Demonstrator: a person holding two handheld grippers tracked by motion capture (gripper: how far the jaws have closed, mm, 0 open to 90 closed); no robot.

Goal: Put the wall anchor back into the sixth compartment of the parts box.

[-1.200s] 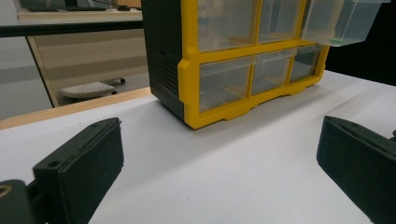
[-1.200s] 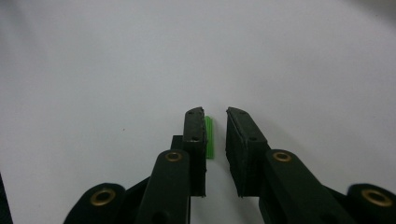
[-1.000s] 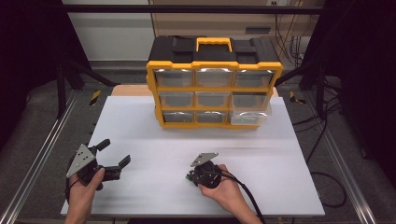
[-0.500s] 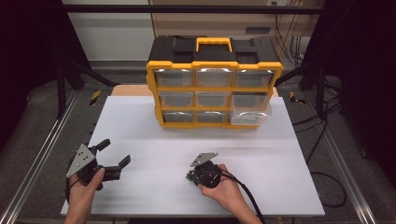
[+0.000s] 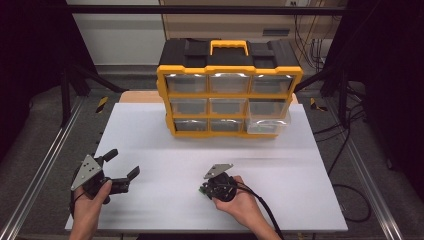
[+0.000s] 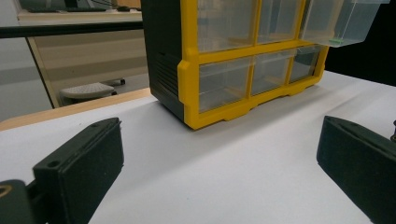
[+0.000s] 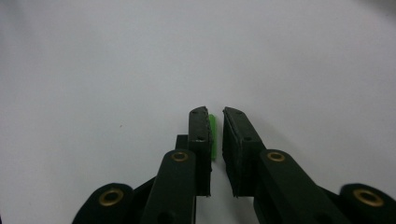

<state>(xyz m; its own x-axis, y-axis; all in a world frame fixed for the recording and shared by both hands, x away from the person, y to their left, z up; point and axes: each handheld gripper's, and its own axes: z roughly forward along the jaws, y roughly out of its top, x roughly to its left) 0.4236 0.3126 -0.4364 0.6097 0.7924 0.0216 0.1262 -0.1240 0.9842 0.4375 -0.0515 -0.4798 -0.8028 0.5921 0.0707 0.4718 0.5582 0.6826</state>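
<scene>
Drawers in the organizer (image 5: 229, 95) sit mostly closed on the desk (image 5: 150, 135). Left tool (image 5: 121, 170) gapes wide; right tool (image 7: 215, 126) is narrowed, a green sliver (image 7: 212, 135) between its jaws.

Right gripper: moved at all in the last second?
No. In the high view the right gripper sits at the same spot on the white table, same offset from the organizer.
</scene>
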